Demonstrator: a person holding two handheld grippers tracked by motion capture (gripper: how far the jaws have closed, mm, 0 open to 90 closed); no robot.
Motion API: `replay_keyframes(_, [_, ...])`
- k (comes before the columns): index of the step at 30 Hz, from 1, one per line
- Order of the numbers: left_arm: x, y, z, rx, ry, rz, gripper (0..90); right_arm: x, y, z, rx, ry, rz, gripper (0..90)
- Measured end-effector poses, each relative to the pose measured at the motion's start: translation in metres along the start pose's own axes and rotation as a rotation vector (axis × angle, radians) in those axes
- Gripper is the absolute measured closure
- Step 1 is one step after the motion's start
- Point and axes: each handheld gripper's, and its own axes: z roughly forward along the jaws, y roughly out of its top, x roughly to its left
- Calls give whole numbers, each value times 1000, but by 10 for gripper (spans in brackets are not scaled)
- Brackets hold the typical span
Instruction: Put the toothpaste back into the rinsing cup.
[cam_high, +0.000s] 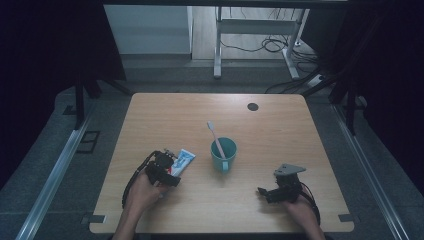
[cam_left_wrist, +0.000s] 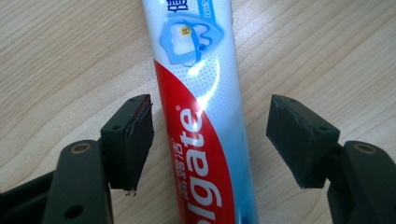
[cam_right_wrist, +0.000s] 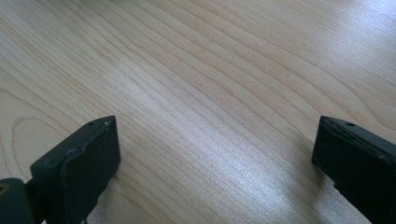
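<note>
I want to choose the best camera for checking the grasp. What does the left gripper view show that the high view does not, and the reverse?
Left gripper view: the toothpaste tube lies between the open left gripper, with a gap between it and each of the fingers.

High view: a teal cup holding a toothbrush, and the right gripper over bare table.

Both: tube, left gripper, wooden table.

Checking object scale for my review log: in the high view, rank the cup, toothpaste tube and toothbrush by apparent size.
1. Teal cup
2. Toothpaste tube, partly hidden by the left gripper, so unsure
3. Toothbrush, thin, lower end inside the cup
</note>
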Motion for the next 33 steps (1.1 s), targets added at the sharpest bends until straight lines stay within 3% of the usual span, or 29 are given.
replay_keyframes(7, [-1,10,7,60,6,17,353,0,0,0,0,0,0,7])
replay_keyframes(16, [3,23,10,156,5,11,369,0,0,0,0,0,-2,7])
replay_keyframes(33, [6,38,16,260,-15,-46,509,0,0,0,0,-1,-1,7])
